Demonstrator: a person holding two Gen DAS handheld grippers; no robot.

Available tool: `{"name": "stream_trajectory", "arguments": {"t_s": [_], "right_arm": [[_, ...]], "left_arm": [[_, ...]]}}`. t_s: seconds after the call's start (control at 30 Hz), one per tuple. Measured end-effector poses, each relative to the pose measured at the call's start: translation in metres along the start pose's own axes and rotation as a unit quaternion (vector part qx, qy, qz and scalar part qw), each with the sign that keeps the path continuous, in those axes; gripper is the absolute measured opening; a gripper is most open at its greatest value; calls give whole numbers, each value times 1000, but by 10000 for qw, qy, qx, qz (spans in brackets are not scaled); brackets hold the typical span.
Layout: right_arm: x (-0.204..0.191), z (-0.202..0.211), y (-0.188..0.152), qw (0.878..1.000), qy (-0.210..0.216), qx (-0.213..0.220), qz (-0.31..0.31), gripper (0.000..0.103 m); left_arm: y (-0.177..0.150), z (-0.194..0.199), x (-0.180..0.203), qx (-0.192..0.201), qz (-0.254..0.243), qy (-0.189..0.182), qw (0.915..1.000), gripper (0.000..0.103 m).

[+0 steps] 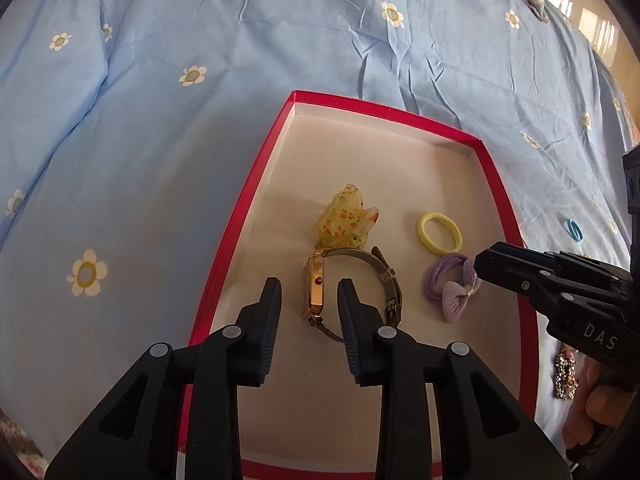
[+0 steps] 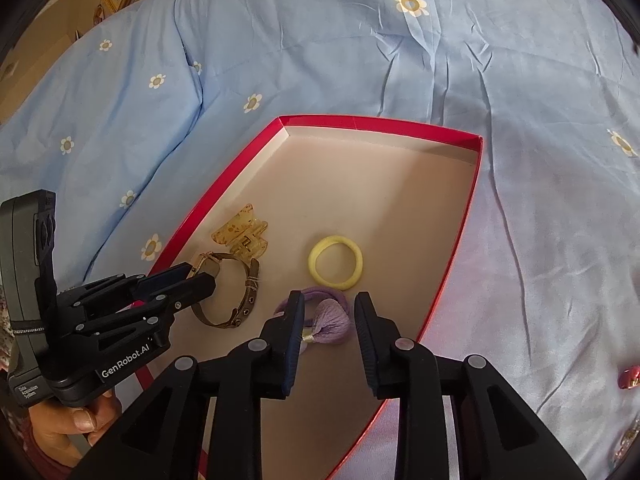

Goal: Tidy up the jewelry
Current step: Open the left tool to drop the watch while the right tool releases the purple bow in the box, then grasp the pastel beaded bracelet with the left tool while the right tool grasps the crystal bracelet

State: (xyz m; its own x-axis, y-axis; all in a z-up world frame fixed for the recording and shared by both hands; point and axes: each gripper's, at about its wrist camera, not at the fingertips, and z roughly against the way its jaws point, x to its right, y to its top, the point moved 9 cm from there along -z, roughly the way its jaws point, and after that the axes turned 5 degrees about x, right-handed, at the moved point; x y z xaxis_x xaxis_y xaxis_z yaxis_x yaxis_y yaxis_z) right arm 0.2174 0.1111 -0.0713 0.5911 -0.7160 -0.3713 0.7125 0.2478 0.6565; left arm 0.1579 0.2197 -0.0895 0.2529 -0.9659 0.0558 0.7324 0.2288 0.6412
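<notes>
The right gripper carries the letters "DAS" on its body in the left wrist view, and the left gripper reads "GenRobot.AI" along its side in the right wrist view, with a small label beneath that seems to say "Data Acquisition System".

Both tools hang over the near end of a shallow red box with a pale floor, which lies on a light blue bedspread printed with white and yellow flowers. The left gripper's jaws are spread, one on each side of the gold face of a watch that lies on its edge near the box's left wall; whether the fingertips touch the watch cannot be told. The right gripper's jaws are also spread, straddling a purple hair tie with a bow close to the box's right wall, with a gap showing on both sides of it.

Just beyond the watch, touching its mesh strap, lies a translucent yellow claw clip with orange flecks. Beyond the purple tie and near it lies a yellow hair ring. The far half of the box floor, up to the far corners, is bare.

Outside the box on its right side, on the bedspread, lie a blue ring, a sparkly beaded piece near the near right corner, and a small red item.
</notes>
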Motion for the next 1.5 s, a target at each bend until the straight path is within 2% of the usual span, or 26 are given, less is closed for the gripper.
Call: {"name": "stream_trajectory", "arguments": {"t_s": [0.2,0.27,0.6,1.1,1.5], "right_arm": [[0,26,2,9996,70,244,-82,30],[3,38,-1,9994,64,322,-123,33],[50,91,-25,9968,-217,562,-522,35],[125,161,-59,9873,-832,864,-1042,37],[179,197,-90,9766,-1245,941,-1483,37]], "left_arm": [[3,22,4,207,124,-107,9997,35],[2,28,9,255,164,-200,9993,37],[-8,49,59,308,52,-662,9973,45],[-24,59,134,186,-474,-1227,9911,46],[-33,49,180,4,-855,-1437,9859,46]]}}
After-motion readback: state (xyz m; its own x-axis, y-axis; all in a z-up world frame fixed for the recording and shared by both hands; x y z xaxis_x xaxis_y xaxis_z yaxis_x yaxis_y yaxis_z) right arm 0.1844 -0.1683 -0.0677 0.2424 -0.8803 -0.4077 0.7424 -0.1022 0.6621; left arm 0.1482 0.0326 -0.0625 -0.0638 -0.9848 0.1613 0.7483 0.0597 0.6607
